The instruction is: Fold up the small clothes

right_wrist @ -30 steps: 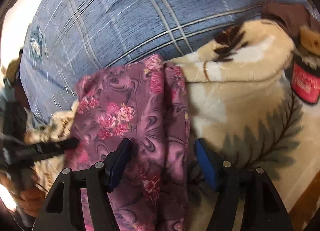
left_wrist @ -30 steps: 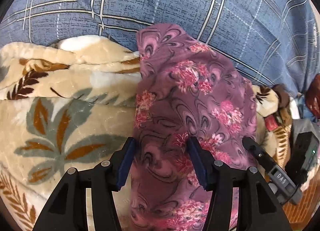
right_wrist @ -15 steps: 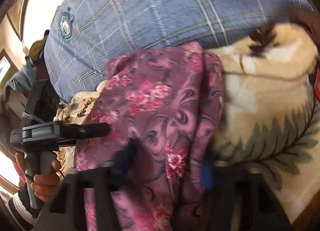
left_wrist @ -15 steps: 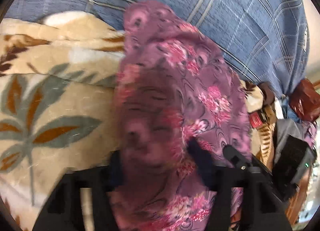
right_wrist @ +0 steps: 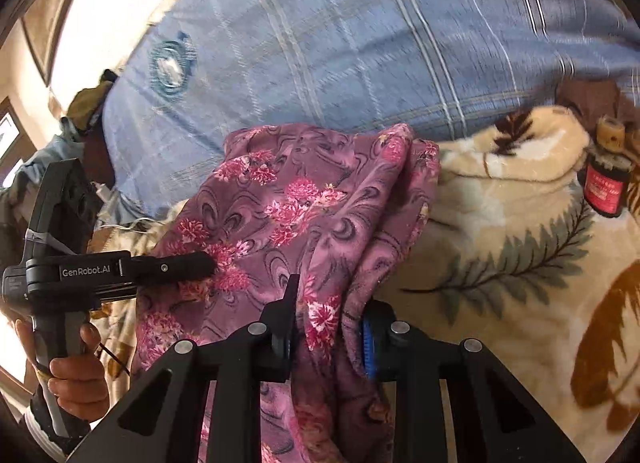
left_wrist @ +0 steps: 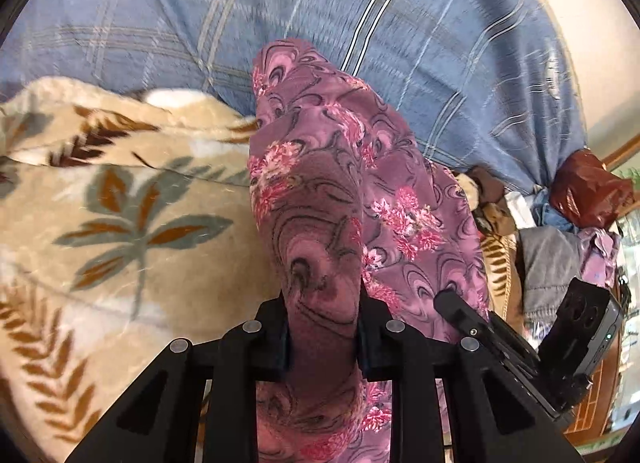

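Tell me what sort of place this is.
Probably a bedroom at home: a plush leaf-print blanket spread as on a bed, a blue checked pillow behind it, and a heap of clothes at the side.

Garment (left_wrist: 320, 199): mauve-purple cloth, dark swirling marbled lines, clusters of pink and magenta flowers with pale specks.

Blanket (left_wrist: 132, 223): cream-beige plush; grey-green and rust-brown leaf sprays, dark brown fern fronds, white patches. Same in right wrist view (right_wrist: 520, 247), with a grey-green fern and a large rust-brown leaf.

Sheet (left_wrist: 400, 35): dusty blue, windowpane check in white, tan and dark lines. In right wrist view a teal and white round emblem (right_wrist: 172, 65) is printed on it.

Left claw (left_wrist: 322, 337): black, silver rivets. Right claw (right_wrist: 328, 337): black, one blue pad showing.

Jar (right_wrist: 606, 179): dark, red label, tan lid.

Bag (left_wrist: 588, 187): glossy reddish-brown.

Grey cloth (left_wrist: 548, 263) beside it.
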Available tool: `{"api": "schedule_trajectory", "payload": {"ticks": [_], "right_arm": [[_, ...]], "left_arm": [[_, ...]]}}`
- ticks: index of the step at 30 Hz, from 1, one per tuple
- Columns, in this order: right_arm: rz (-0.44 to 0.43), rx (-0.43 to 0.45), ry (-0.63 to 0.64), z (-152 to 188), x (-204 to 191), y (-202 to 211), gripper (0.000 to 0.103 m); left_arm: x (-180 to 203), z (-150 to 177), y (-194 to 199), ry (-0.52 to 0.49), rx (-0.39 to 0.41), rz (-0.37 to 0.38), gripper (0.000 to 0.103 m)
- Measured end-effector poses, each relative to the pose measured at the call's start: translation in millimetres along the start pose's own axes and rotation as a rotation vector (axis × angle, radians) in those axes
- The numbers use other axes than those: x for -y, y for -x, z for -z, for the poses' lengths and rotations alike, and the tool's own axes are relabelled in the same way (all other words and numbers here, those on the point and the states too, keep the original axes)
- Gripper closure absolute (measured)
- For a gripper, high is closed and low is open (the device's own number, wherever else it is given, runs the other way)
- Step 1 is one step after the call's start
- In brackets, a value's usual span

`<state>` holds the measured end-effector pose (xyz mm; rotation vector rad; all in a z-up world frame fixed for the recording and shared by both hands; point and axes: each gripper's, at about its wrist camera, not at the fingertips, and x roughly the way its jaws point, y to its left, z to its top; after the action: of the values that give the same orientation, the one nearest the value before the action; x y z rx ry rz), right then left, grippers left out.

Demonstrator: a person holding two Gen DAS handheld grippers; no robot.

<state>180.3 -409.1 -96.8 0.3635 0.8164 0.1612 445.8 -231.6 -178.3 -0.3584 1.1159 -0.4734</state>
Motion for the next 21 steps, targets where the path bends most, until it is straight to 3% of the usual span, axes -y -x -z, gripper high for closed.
{"api": "schedule_trajectory", "payload": {"ticks": [6, 11, 17, 21], "right_arm": [[-0.016, 0.026, 0.064, 16, -59, 30, 0.077], [-0.064, 0.033, 0.089, 33, -103, 29, 0.075], [-0.094, 0.008, 0.062, 59, -131, 3, 0.075], [-0.096, -0.038, 0.070, 75, -140, -20, 0.075]], "left_arm": [[-18, 28, 93, -0.030, 0.060, -0.033, 0.080], [-49, 61, 155, -0.016, 0.106, -0.062, 0.080], [-84, 93, 182, -0.010, 0.108, -0.098, 0.080], [-114, 108, 173, 0.041, 0.089, -0.096, 0.080]]}}
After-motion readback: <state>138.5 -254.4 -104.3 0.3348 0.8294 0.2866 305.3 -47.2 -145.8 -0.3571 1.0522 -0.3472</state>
